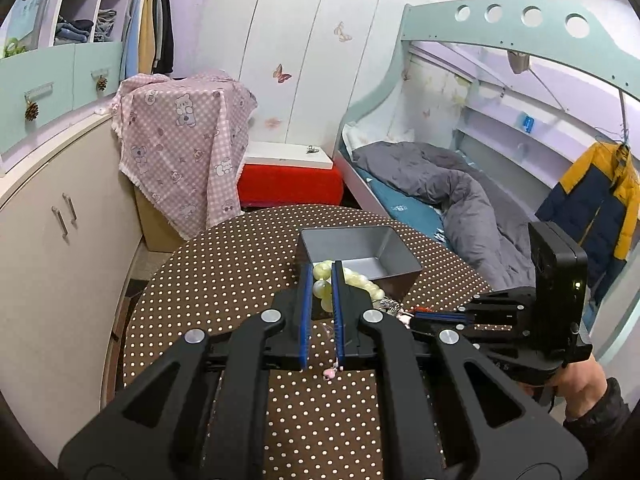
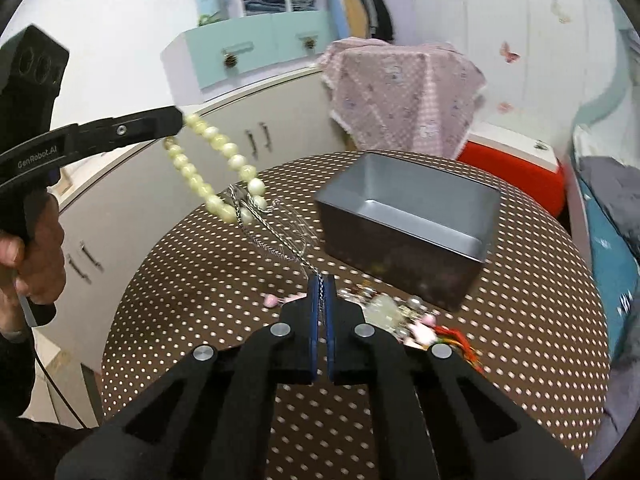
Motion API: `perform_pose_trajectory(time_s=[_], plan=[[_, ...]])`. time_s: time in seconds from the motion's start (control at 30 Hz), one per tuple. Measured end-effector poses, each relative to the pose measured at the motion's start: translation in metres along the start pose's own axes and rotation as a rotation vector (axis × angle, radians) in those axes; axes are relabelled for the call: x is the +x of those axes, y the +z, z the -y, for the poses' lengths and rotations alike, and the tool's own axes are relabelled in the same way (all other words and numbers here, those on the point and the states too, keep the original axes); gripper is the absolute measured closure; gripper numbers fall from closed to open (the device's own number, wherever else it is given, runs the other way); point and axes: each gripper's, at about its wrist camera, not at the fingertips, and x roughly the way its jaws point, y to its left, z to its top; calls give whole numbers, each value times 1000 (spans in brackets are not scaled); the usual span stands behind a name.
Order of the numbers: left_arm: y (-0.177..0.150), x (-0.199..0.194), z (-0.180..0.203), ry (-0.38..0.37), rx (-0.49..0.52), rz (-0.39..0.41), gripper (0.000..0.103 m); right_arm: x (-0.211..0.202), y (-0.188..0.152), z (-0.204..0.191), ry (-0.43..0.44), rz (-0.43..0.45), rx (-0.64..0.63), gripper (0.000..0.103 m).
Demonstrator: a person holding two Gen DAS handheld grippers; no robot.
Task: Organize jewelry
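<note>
Both hand-held grippers pinch jewelry: left (image 1: pixel 322 276) the bead bracelet (image 2: pixel 216 168), right (image 2: pixel 320 284) its tangled chain (image 2: pixel 276 248).

White panelled wall (image 1: pixel 304 60) with butterfly stickers; teal-framed bunk bed (image 1: pixel 500 28) holding grey duvet (image 1: pixel 460 192); cream cabinet (image 1: pixel 60 232) at left; pink checked cloth (image 1: pixel 180 136) beside red box (image 1: pixel 290 186).

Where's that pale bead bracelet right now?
In the right wrist view, the bracelet hangs from the left gripper at upper left, above the table, tangled with a silver chain.

Pale green beads (image 2: pixel 208 160), grey tin (image 2: pixel 408 216), brown white-dotted tablecloth (image 2: pixel 180 280), blue-padded black fingers (image 1: pixel 306 300).
</note>
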Motion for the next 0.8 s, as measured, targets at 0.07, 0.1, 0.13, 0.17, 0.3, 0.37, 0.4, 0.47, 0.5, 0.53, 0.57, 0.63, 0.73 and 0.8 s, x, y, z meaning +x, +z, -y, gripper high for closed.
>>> perform_pose_trajectory(time_s=[0.07, 0.1, 0.13, 0.17, 0.3, 0.37, 0.4, 0.47, 0.5, 0.53, 0.57, 0.63, 0.73, 0.8], plan=[[4, -4, -3, 46, 1, 27, 94, -1, -4, 8, -56, -16, 10, 102], [6, -6, -6, 41, -14, 35, 94, -4, -6, 15, -50, -11, 39, 102], [9, -8, -8, 29, -25, 41, 94, -7, -7, 18, -41, -1, 55, 103], [11, -8, -8, 27, -15, 39, 94, -12, -6, 18, -26, 17, 55, 103], [15, -7, -1, 29, 28, 30, 94, -28, 11, 10, -18, 67, 17, 103], [19, -8, 4, 26, 39, 38, 94, -36, 21, 9, -15, 89, 3, 103], [21, -8, 6, 24, 42, 42, 94, -40, 27, 7, -11, 95, -7, 103], [25, -9, 10, 26, 53, 50, 94, -37, 34, 5, 1, 56, -23, 100], [26, -9, 12, 30, 57, 54, 94, -30, 34, 0, 0, 13, -47, 93], [27, -9, 13, 30, 57, 56, 94, -22, 31, -5, -3, -18, -70, 84], [26, -8, 14, 25, 55, 54, 94, -14, 26, -11, -1, -46, -94, 59], [24, -6, 15, 27, 62, 44, 94, 11, 11, -25, -5, -115, -136, 48], [19, 1, 16, 35, 61, 19, 94, 38, 0, -30, -33, -154, -123, 56], [17, 4, 16, 39, 59, 10, 94, 53, -6, -29, -53, -172, -117, 64]])
